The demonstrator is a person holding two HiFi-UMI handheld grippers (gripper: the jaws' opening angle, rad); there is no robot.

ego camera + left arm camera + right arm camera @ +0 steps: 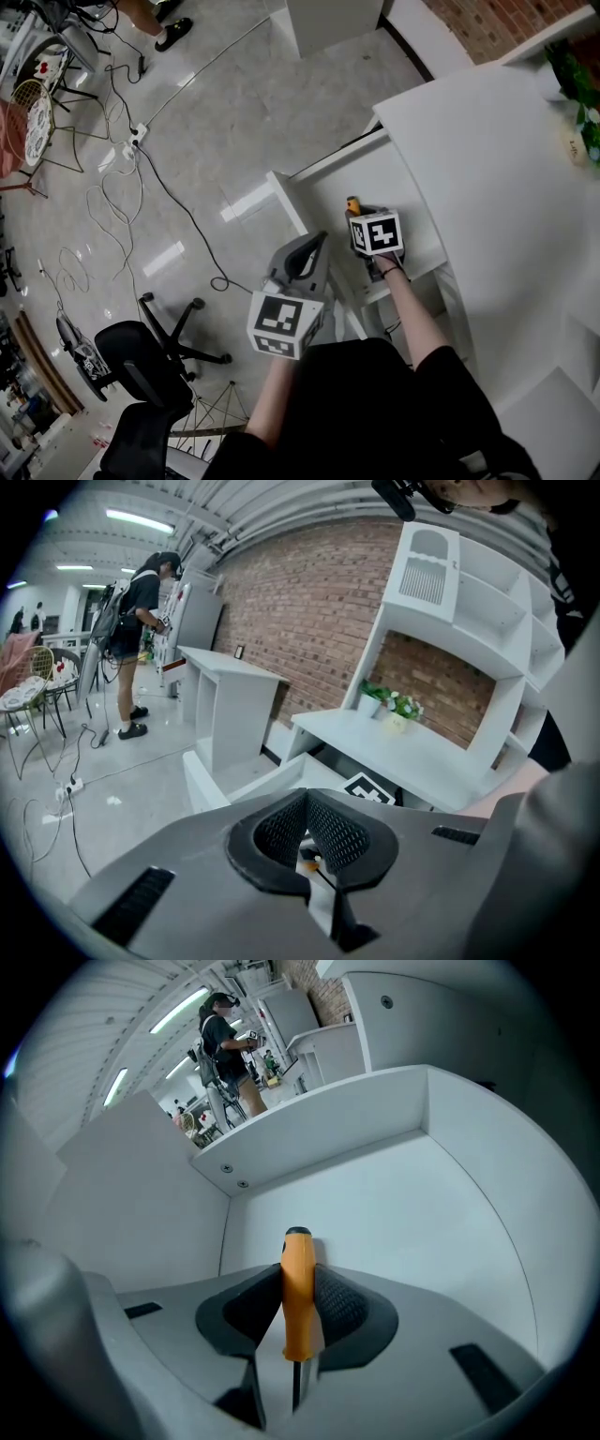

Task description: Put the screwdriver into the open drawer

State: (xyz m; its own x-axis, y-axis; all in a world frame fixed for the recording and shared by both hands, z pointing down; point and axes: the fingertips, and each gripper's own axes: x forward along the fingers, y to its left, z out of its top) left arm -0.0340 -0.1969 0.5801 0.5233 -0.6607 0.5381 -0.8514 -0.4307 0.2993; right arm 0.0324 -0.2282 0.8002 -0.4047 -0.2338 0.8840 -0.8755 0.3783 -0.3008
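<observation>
**A:** What is the right gripper (298, 1314) doing?

**B:** Its jaws are clamped on the orange plastic-handled screwdriver (298, 1283). The ribbed black pads (342, 1309) press the handle from both sides. The black-capped end of the handle points away from the gripper, and the thin dark shaft runs back between the jaws.

**A:** And where is that screwdriver?

**B:** Inside the open white rectangular drawer (412, 1194), in the air. The right gripper view shows the drawer's floor and side walls all around it. The handle end is close to the floor, but I cannot tell whether it touches. In the head view, the gripper points steeply down into the drawer, which is pulled out from under the white desk top (487, 159).

**A:** The left gripper (307, 829)?

**B:** Its jaws are closed together, pad tips meeting, with nothing between them. It is outside the drawer, beside the front corner and over the glossy grey floor (206, 112).
</observation>
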